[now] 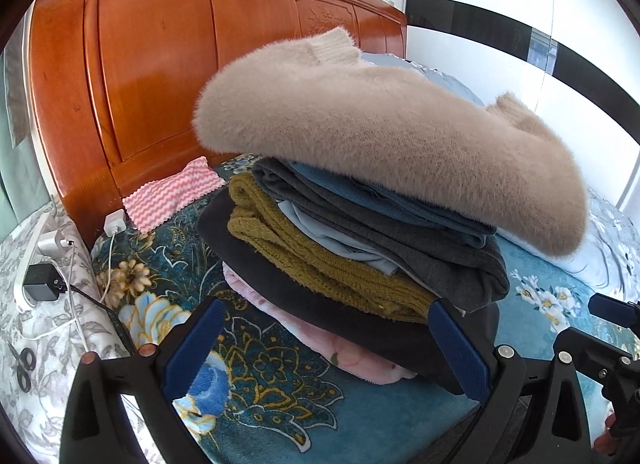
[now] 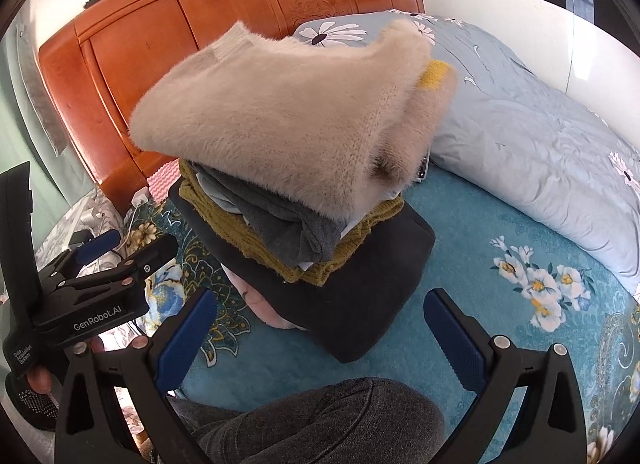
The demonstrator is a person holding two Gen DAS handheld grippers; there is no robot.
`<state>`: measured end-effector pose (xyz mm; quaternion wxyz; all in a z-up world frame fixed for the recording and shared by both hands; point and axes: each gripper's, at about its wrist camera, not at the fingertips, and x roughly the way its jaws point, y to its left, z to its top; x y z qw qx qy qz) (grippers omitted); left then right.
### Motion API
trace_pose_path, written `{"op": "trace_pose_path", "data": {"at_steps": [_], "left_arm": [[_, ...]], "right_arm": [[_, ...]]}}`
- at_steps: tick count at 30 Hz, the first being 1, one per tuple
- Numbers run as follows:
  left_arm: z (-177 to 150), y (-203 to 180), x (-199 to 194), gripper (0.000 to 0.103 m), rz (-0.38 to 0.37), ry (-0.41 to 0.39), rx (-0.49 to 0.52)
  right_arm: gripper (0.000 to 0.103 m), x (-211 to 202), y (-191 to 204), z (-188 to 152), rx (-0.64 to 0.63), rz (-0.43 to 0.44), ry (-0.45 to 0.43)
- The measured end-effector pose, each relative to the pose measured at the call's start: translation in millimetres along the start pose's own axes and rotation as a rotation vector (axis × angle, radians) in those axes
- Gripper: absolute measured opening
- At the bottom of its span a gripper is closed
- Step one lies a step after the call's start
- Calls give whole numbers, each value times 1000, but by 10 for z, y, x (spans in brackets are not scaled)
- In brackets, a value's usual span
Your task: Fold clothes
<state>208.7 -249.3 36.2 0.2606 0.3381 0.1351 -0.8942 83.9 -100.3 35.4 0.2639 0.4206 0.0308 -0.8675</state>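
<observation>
A folded fuzzy beige sweater (image 1: 380, 136) lies on top of a stack of folded clothes in the middle of the bed, overhanging the stack on several sides, its ribbed cream cuff toward the headboard. Under it, from the top down, are a blue garment (image 1: 400, 200), a dark grey one (image 1: 432, 256), a pale blue one (image 1: 340, 244), a mustard knit (image 1: 320, 264), a thick charcoal piece (image 2: 360, 284) and, at the bottom, a pink fleece (image 1: 320, 340). The stack rests on a teal floral blanket (image 2: 480, 324).

The left gripper (image 1: 326, 344) sits low just in front of the stack, its blue-padded fingers (image 1: 192, 352) spread wide and holding nothing; the right-side pad is close against the charcoal piece. The right gripper (image 2: 320, 336) hovers a little back from the stack, its fingers (image 2: 456, 336) likewise wide apart and empty.

Behind the stack stands an orange wooden headboard (image 1: 160, 64), with a pink-and-white zigzag cloth (image 1: 168, 196) at its foot and a white charger (image 1: 114, 222) beside that. A pale blue floral quilt (image 2: 520, 124) lies bunched to the right.
</observation>
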Motion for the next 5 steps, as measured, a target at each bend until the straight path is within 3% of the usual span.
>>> {"op": "trace_pose_path", "data": {"at_steps": [5], "left_arm": [[7,1,0,103,-2,3,0]], "right_arm": [[103,-2,-8,-4,-1,4,3]]}}
